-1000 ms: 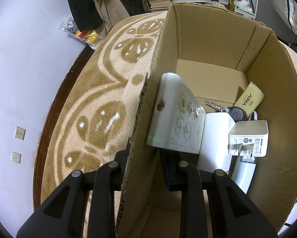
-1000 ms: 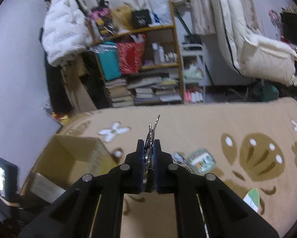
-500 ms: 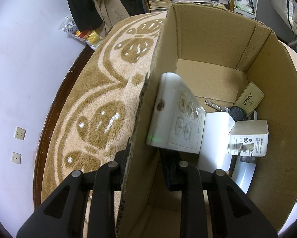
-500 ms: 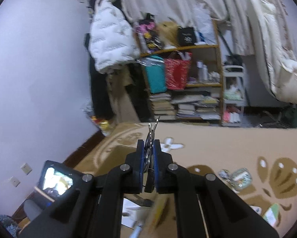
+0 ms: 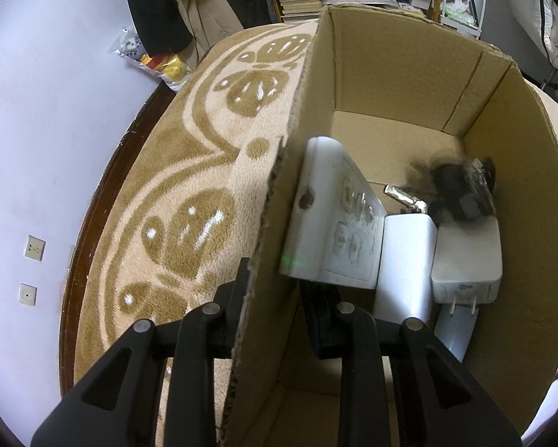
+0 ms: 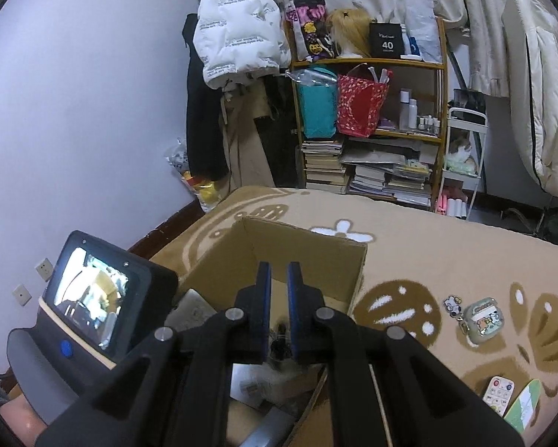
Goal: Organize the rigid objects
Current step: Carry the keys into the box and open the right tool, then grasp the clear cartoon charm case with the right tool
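1. Currently, the cardboard box (image 5: 316, 119) wall is clamped by the left claw (image 5: 275, 298).
2. Above the box, the right claw (image 6: 278, 279) is held slightly parted, empty.
3. Inside the box, a blurred dark object (image 5: 461, 190) is seen above the white charger (image 5: 469, 257).

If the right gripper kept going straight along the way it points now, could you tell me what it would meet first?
Probably the inside of the cardboard box: the right gripper hangs over its opening with jaws apart, aimed toward the far wall or the floor below it. Depth is unclear.
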### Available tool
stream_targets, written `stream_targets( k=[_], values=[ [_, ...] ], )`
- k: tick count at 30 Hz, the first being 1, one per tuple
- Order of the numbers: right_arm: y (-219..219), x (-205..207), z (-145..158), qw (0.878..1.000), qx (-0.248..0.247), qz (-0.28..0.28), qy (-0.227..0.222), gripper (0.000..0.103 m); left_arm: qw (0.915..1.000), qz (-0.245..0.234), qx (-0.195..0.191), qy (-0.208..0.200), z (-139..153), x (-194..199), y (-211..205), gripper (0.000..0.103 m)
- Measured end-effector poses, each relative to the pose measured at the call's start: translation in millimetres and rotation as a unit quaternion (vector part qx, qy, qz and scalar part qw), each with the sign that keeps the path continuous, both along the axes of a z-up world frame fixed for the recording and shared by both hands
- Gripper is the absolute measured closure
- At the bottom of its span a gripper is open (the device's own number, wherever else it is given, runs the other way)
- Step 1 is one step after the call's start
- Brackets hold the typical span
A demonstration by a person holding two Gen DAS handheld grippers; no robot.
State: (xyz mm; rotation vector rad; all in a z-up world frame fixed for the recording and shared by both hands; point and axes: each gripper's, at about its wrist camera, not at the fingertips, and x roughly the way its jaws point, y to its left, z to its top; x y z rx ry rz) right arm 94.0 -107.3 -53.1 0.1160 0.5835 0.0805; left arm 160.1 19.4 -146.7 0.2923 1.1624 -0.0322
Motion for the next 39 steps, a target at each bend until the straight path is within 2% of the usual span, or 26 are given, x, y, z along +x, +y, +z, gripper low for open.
stream_targets(
  k=[6, 9, 13, 14, 18, 20, 22, 27, 30, 39],
  values=[
    [-22, -4, 5, 0.999, 0.003, -0.035, -0.011, 0.092, 1.0, 0.0, 0.0, 0.0, 0, 1, 0, 0.078],
    [-36, -2, 3, 0.998, -0.011, -0.062, -0.007, 0.086, 1.0, 0.001, -0.001, 0.001, 0, 1, 1, 0.078],
    [-64, 2, -2, 0.995, -0.026, -0.101, -0.001, 0.061, 1.0, 0.0, -0.001, 0.001, 0, 1, 0, 0.078],
    [-73, 3, -4, 0.994, -0.024, -0.11, 0.0, 0.053, 1.0, 0.0, -0.002, 0.001, 0, 1, 1, 0.078],
    [-104, 6, -15, 0.988, -0.014, -0.155, 0.017, 0.031, 1.0, 0.001, -0.003, 0.001, 1, 2, 0, 0.078],
    [-117, 5, -21, 0.984, -0.007, -0.176, 0.02, 0.01, 1.0, 0.0, 0.0, 0.001, 0, 2, -2, 0.078],
    [-129, 6, -26, 0.981, -0.006, -0.194, 0.022, 0.004, 1.0, -0.002, 0.001, 0.0, 0, 1, -3, 0.078],
    [-155, 15, -38, 0.974, -0.035, -0.221, 0.044, 0.003, 0.9999, 0.004, -0.016, 0.005, 2, 2, 1, 0.077],
    [-167, 20, -44, 0.972, -0.043, -0.226, 0.053, 0.003, 0.9999, 0.001, -0.01, 0.003, 2, 2, -2, 0.078],
    [-206, 26, -95, 0.962, 0.002, -0.249, 0.108, 0.005, 1.0, 0.002, -0.009, 0.003, 4, 3, -1, 0.078]
  ],
)
